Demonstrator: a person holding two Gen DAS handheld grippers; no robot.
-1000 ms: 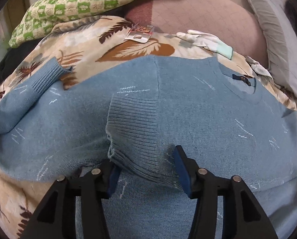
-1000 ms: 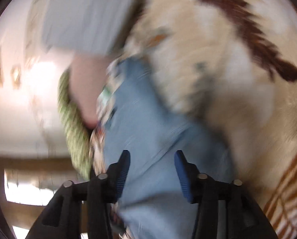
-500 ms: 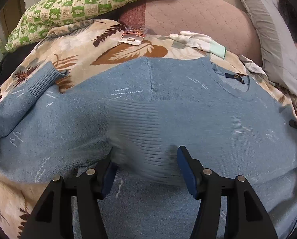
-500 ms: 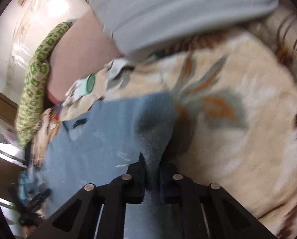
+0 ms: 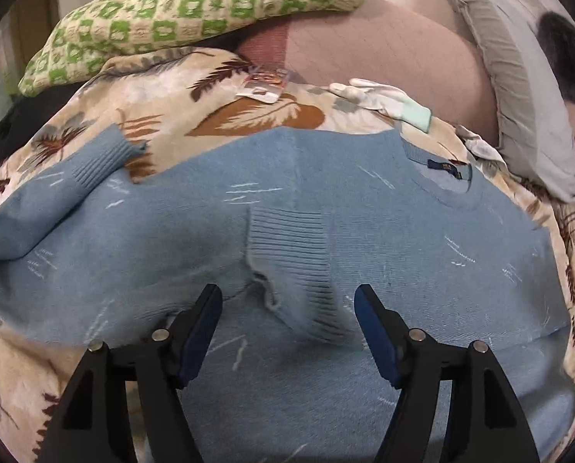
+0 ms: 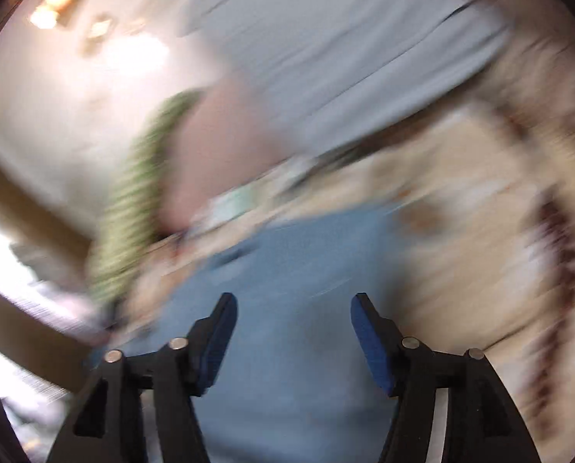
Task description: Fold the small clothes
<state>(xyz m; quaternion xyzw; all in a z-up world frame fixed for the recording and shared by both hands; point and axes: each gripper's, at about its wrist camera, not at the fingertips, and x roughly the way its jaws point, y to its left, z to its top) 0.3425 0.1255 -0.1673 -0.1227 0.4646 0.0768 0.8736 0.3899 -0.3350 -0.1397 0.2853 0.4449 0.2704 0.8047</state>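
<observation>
Since a moment ago your right gripper point(image 6: 293, 332) has let go of the blue sweater point(image 5: 383, 231): it was pinched shut on a fold of the knit, and its jaws have just been opening, so they now stand apart with nothing between them, blue fabric lying blurred beneath. Your left gripper point(image 5: 287, 326) has also just been opening wider; the ribbed sleeve cuff point(image 5: 291, 254) it framed earlier lies in front of the blue pads, untouched by either one. You hold the left tool tilted steeply down at the sweater's middle, while the right tool points at a shallower angle, its view smeared by motion. Your sweater lies spread flat on the feather-print quilt point(image 5: 164, 104), collar and dark neck label point(image 5: 445, 165) toward the quilt's far right corner, one sleeve folded in across the chest, the other sleeve point(image 5: 56, 200) stretched toward the quilt's left edge. Beyond the quilt's far edge sit a green checked pillow point(image 5: 194, 4), a pink cushion point(image 5: 395, 61) and a grey pillow point(image 5: 518, 96); a white glove point(image 5: 380, 96) rests near the collar.
</observation>
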